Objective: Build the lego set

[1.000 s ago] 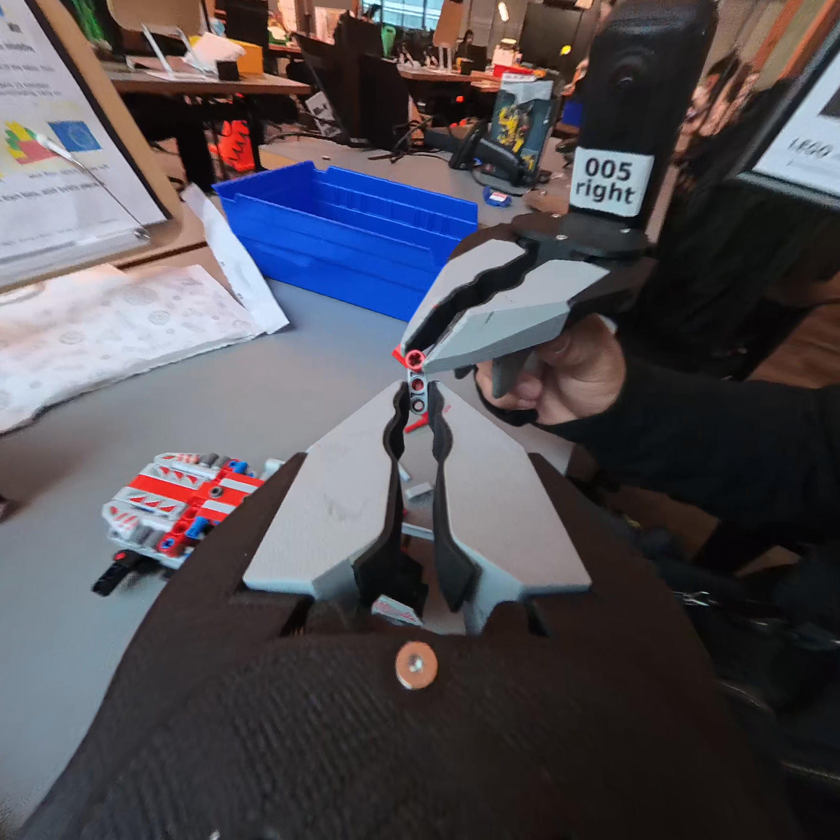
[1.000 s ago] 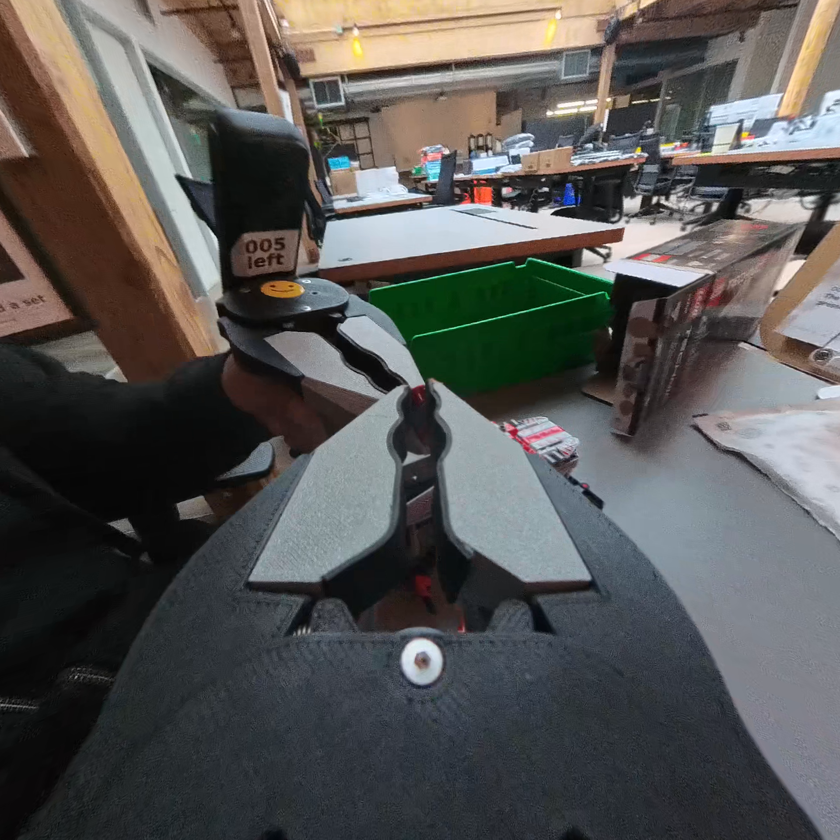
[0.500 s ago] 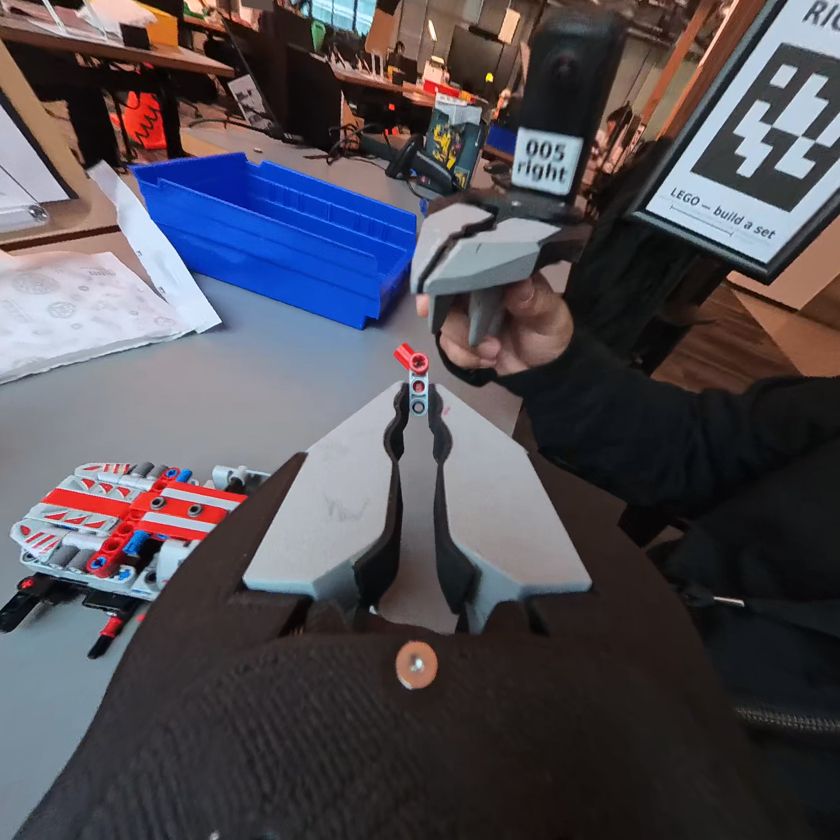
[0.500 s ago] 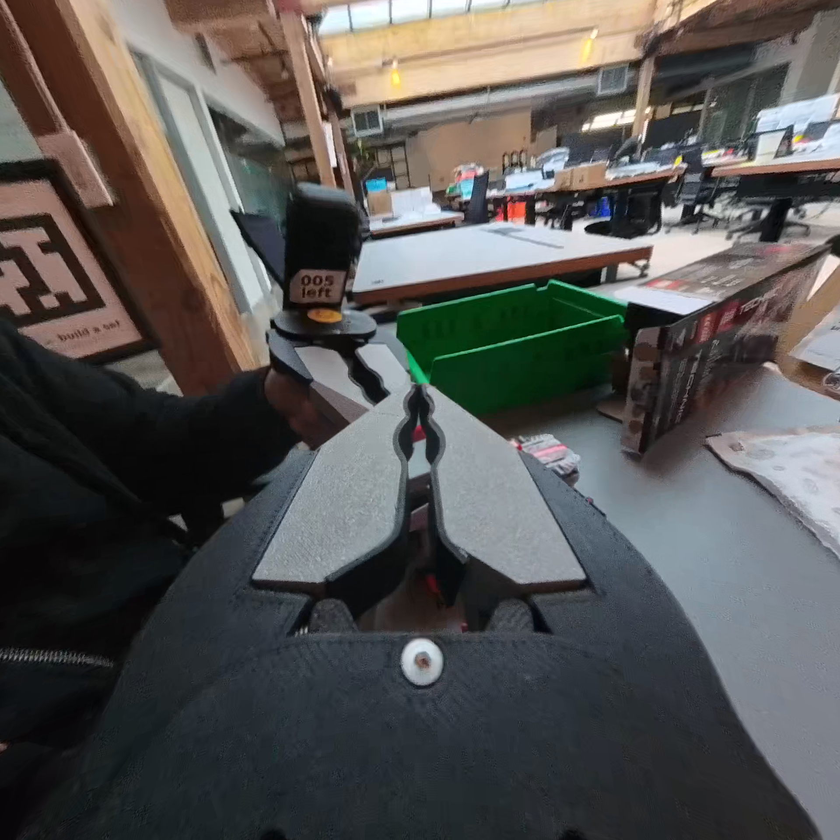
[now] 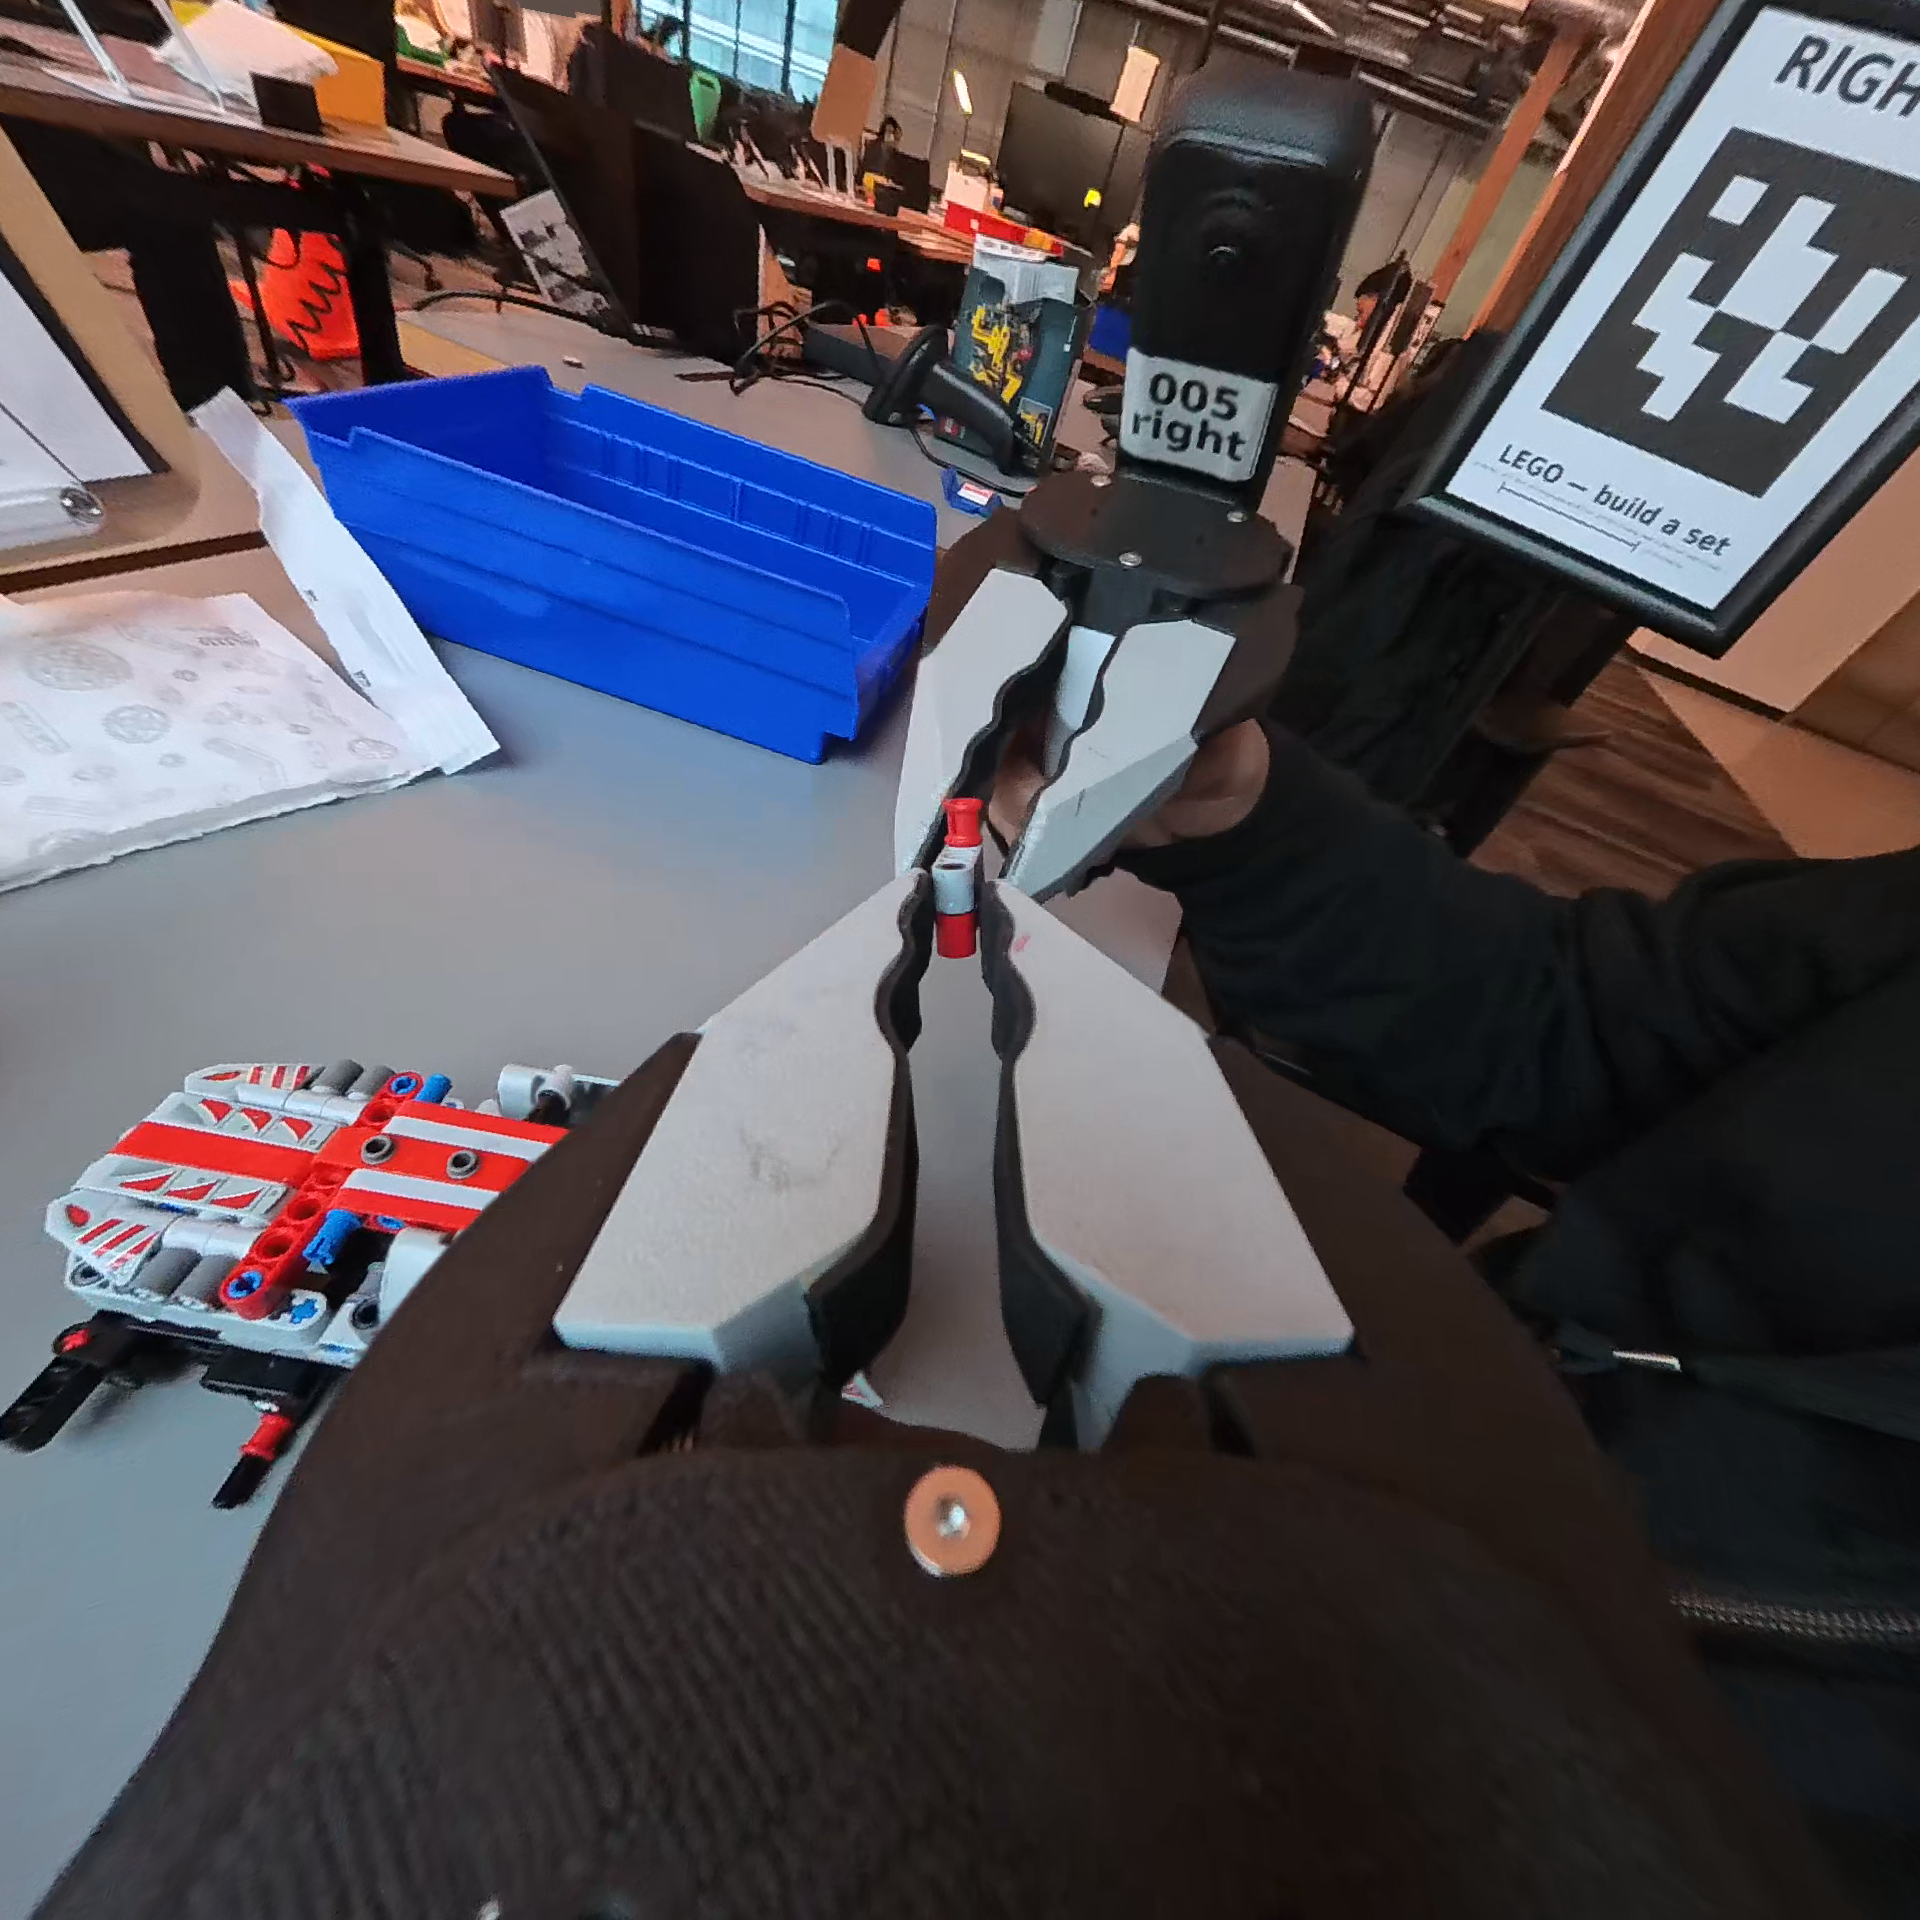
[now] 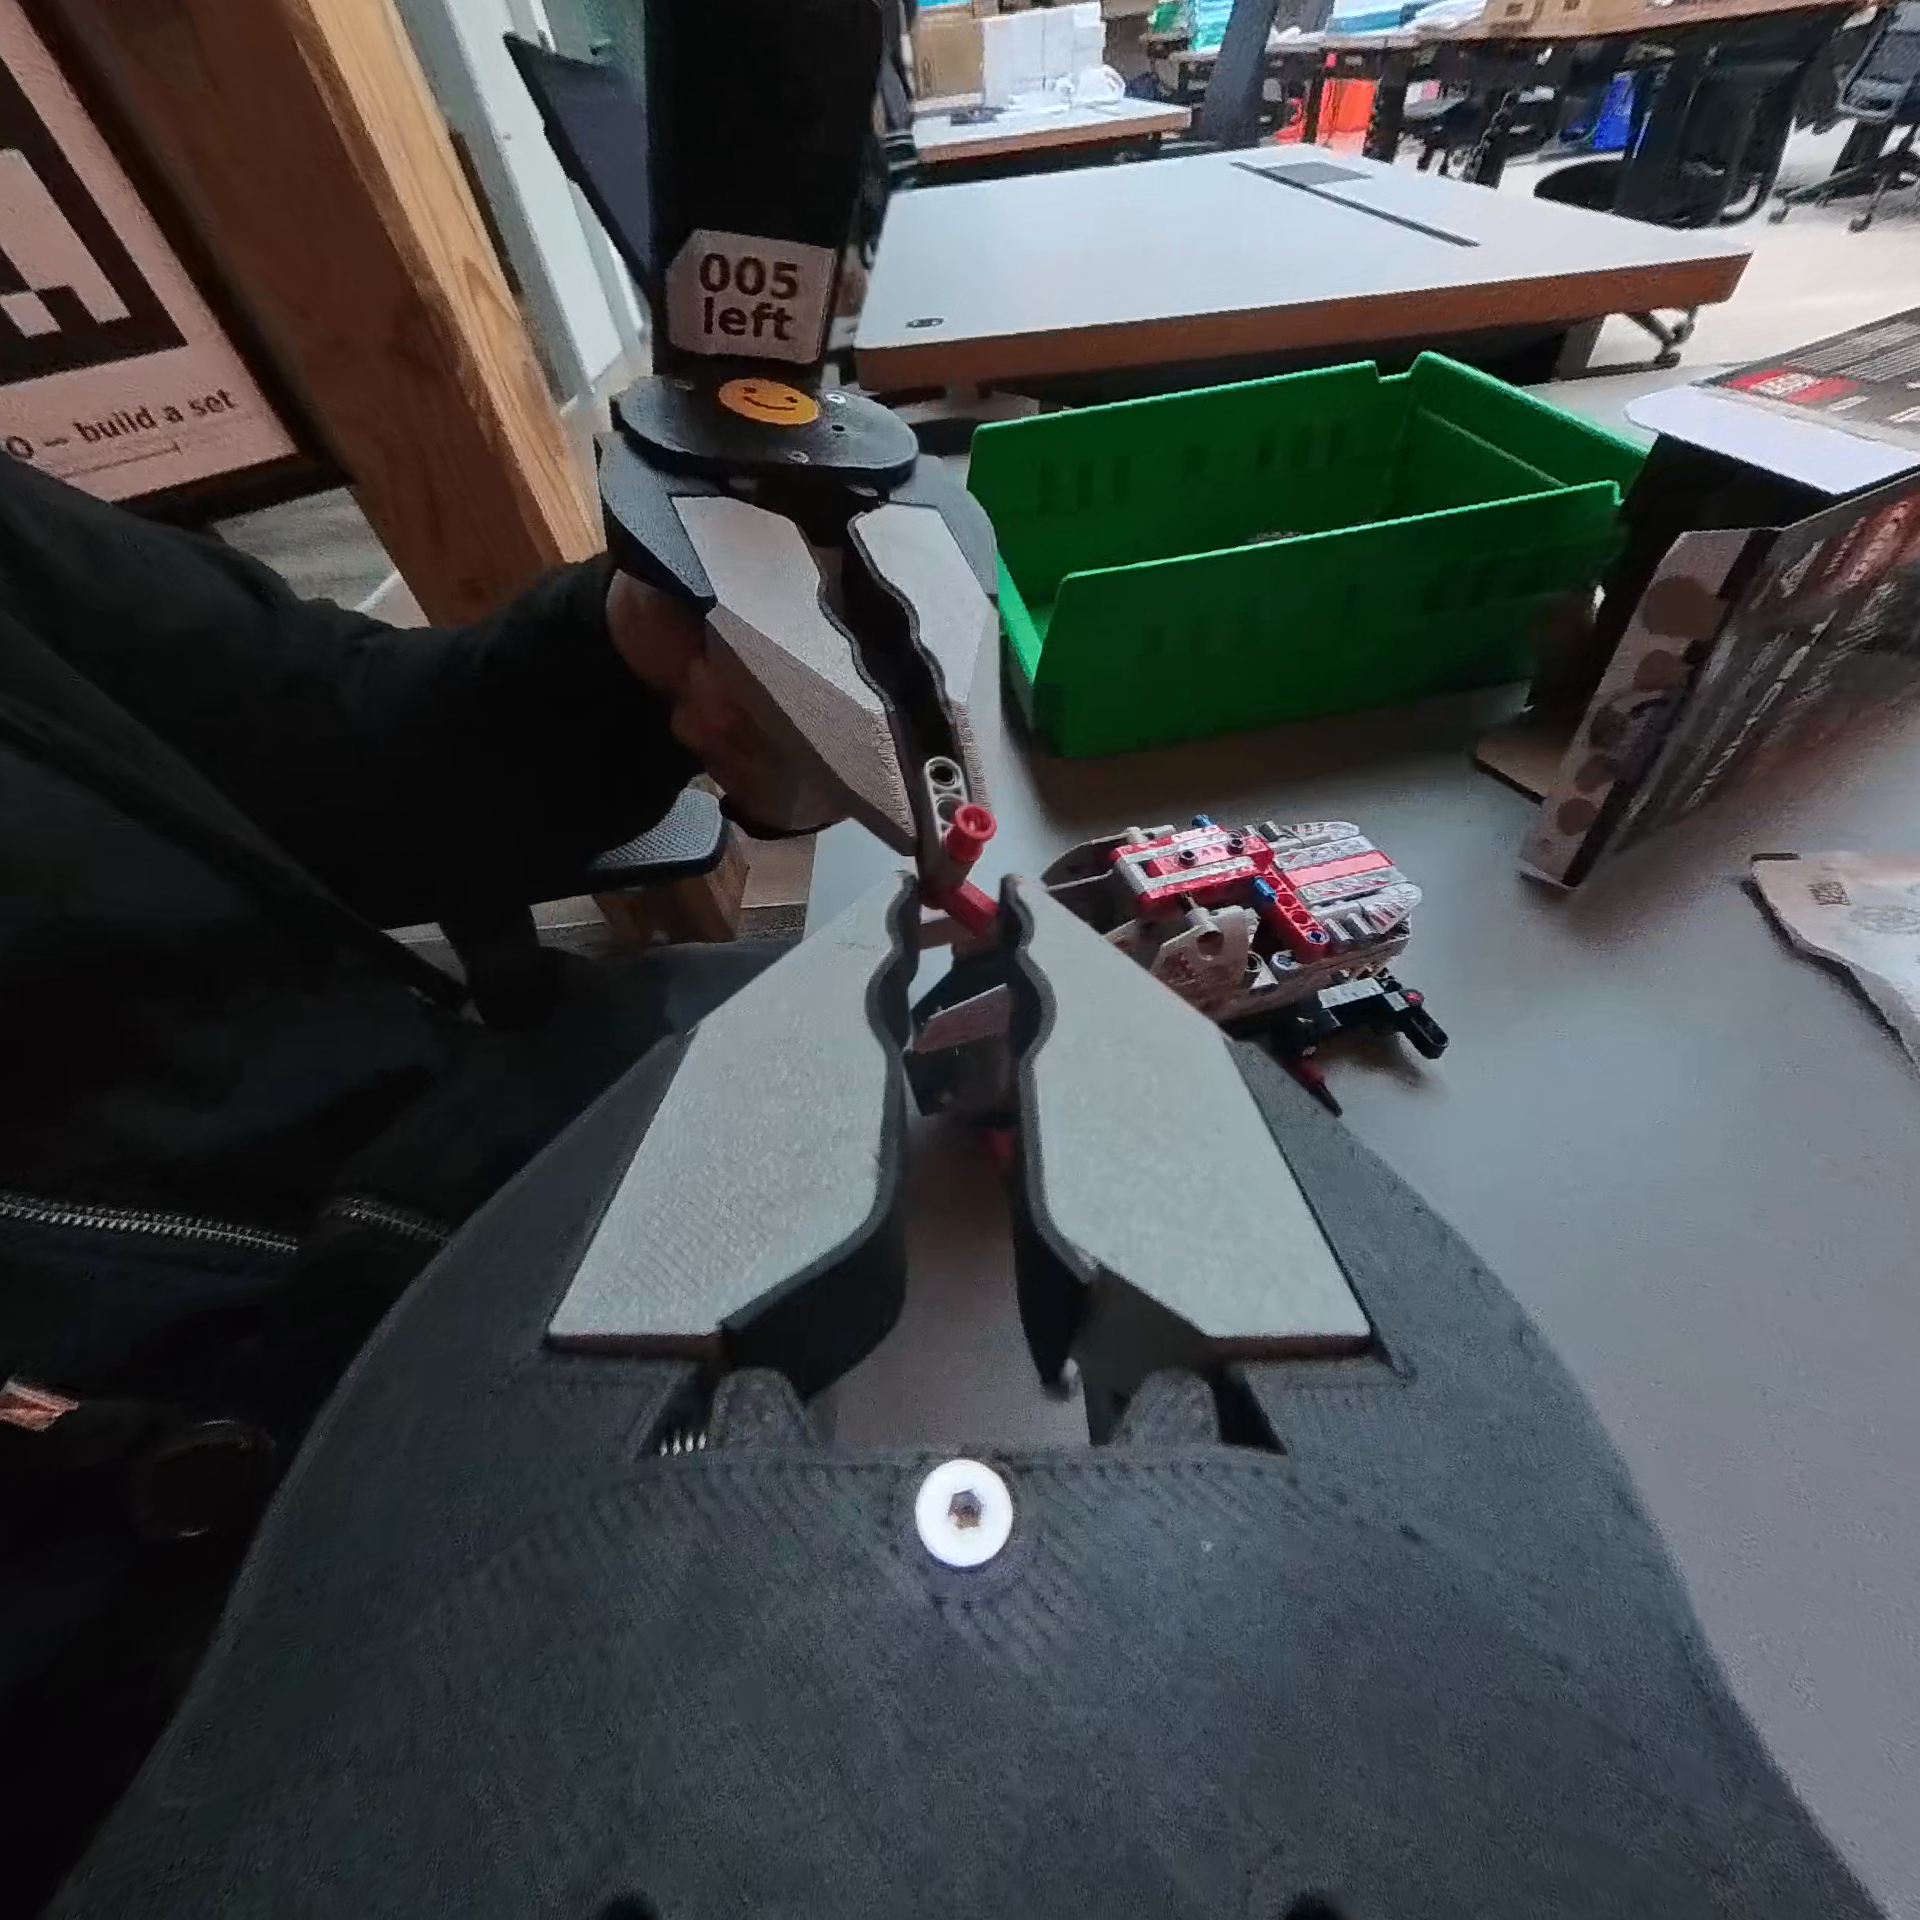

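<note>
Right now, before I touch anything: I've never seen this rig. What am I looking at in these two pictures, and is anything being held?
There is no robot arm here. A person holds a two-finger claw in each hand, and each claw carries a camera looking along its fingers. One picture is from the left claw, the other from the right claw; each also shows the other claw farther off. The left claw pinches a small grey-and-red piece above the grey table. The right claw's tips sit either side of the piece's red peg; I cannot tell whether they grip it. On the table lie a half-built red and grey model, a blue bin, a green bin, the set's box and paper bags.
</note>
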A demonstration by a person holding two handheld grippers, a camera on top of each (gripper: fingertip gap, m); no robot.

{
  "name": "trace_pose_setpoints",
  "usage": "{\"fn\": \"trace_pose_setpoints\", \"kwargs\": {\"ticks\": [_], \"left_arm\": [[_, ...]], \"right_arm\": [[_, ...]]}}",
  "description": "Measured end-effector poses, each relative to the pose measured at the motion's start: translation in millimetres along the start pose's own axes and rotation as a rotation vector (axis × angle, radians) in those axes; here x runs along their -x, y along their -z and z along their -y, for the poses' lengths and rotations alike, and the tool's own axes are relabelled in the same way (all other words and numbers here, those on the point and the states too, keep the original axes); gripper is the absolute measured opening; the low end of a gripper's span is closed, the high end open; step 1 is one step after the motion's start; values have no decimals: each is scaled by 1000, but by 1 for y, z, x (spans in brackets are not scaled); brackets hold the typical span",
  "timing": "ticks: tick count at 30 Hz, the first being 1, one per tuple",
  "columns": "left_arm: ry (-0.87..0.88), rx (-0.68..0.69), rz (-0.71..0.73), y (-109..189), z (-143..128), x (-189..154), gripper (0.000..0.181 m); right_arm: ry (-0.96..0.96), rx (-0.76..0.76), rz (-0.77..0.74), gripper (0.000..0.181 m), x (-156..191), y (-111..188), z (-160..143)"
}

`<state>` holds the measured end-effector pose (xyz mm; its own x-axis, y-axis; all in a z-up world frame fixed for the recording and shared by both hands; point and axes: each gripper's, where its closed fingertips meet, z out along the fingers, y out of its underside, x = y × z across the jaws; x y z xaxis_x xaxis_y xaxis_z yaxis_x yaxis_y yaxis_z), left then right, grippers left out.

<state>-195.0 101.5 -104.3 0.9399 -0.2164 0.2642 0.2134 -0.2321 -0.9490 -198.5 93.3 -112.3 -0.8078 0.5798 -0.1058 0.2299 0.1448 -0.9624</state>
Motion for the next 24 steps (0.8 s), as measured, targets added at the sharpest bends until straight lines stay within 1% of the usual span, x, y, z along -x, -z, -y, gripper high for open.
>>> {"fn": "trace_pose_setpoints", "kwargs": {"ticks": [4,5,6,7,8,10,13,15,17,20,21,22,24], "left_arm": [[26,-32,-39,1,4,-4,8],[33,-36,-32,0,4,-3,21],[32,-33,-40,-1,4,-4,21],[22,-32,-40,-1,3,-4,16],[3,-26,-31,0,2,-3,6],[-36,-18,12,0,2,1,6],[-35,-10,15,-1,1,0,6],[-23,-19,-3,-2,1,-2,6],[22,-73,-38,-2,8,-5,6],[128,-192,-82,-1,20,-6,6],[162,-205,-96,-2,20,-5,6],[183,-205,-106,-4,19,-5,6],[199,-204,-119,-7,16,-7,6]], "right_arm": [[-60,-41,67,10,4,3,5],[-74,-53,92,6,7,3,7],[-82,-58,102,3,8,4,7],[-86,-61,94,3,7,4,8],[-84,-73,90,0,6,6,9],[-81,-94,109,0,9,9,12],[-106,-100,112,3,5,13,12],[-131,-146,95,9,-1,15,17],[-167,-189,100,19,-4,14,20],[-225,-318,157,15,-1,16,32],[-251,-368,175,12,-1,17,36],[-286,-410,177,6,-4,18,38],[-337,-427,167,2,-10,15,35]]}}
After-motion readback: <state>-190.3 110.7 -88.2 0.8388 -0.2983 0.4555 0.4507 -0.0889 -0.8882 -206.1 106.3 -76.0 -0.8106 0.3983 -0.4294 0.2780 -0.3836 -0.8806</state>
